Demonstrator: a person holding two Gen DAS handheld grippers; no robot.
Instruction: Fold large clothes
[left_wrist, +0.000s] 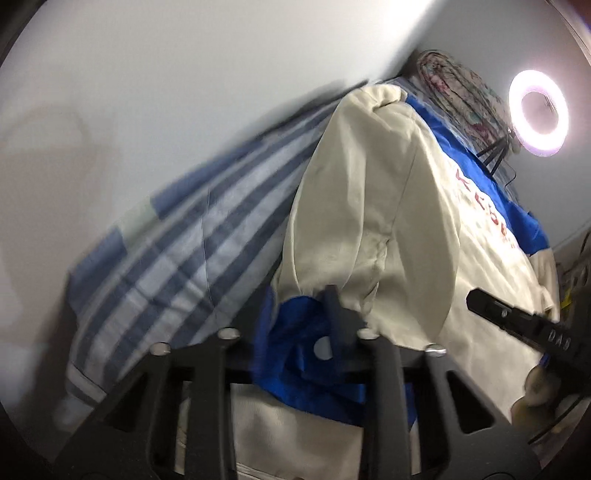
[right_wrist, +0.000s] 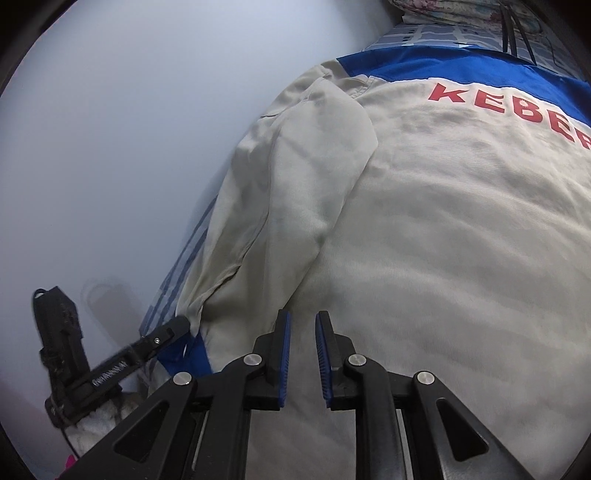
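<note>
A beige jacket (right_wrist: 443, 229) with a blue yoke and red letters lies back up on the bed. Its beige sleeve (right_wrist: 295, 184) is folded along the body's left side. In the left wrist view the sleeve's blue cuff (left_wrist: 295, 365) is bunched between the fingers of my left gripper (left_wrist: 308, 310), which is shut on it. One of its fingers is hidden under the blue cloth. The right wrist view shows the left gripper (right_wrist: 179, 325) at the cuff from the side. My right gripper (right_wrist: 303, 325) hovers over the jacket's back, narrowly open, with nothing between its blue pads (right_wrist: 284, 343).
A blue-and-white striped bedsheet (left_wrist: 177, 243) lies under the jacket, up against a white wall (left_wrist: 147, 92). A folded floral quilt (left_wrist: 454, 85) and a lit ring light (left_wrist: 538, 110) on black legs stand at the bed's far end. My right gripper (left_wrist: 480, 302) shows at the right edge.
</note>
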